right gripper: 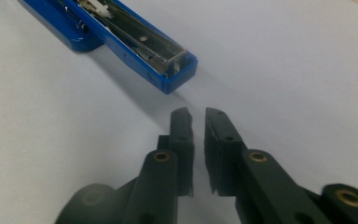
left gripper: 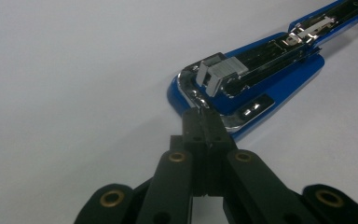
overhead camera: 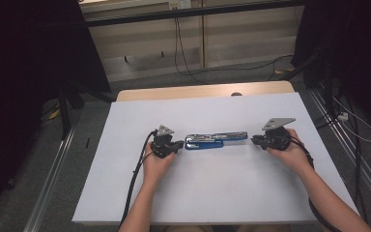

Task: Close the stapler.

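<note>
Stapler: lies swung open mid-table. Our left gripper pressed together at its base; right gripper nearly together, empty. Closing it remains, we judge.

High view: even overhead light on the pale bench; far surroundings fall into near-black at left and right. Gripper views: cool bluish cast, soft shadows beneath the stapler, bright glare on its chrome parts. The near jaws are blurred, and the far stapler end softens.
</note>
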The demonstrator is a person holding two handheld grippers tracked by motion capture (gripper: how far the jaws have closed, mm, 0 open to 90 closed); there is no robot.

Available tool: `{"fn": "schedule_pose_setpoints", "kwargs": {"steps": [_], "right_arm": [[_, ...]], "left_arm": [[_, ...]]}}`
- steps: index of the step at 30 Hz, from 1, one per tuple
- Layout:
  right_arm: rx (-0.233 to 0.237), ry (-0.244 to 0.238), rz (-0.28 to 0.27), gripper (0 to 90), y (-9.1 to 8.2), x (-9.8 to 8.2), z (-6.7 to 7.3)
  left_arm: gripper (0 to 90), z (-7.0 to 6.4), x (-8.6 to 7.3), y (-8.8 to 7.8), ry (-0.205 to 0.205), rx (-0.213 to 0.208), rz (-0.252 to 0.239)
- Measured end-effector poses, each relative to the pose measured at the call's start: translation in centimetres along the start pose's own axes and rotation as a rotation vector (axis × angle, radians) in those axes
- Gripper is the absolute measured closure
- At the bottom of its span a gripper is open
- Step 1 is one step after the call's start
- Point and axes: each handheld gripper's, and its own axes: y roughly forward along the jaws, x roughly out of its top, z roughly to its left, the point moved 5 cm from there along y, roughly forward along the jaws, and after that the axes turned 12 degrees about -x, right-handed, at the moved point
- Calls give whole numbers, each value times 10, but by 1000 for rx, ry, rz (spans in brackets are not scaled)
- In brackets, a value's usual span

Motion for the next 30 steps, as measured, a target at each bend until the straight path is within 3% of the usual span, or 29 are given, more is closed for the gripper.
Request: {"fn": "schedule_pose_setpoints", "kwargs": {"steps": [6, 30], "right_arm": [[20, -5, 11, 889, 6, 0, 4], [79, -8, -63, 897, 5, 27, 15]], "left_arm": [[900, -2, 1, 4, 6, -4, 33], [900, 1, -2, 6, -9, 4, 40]]}}
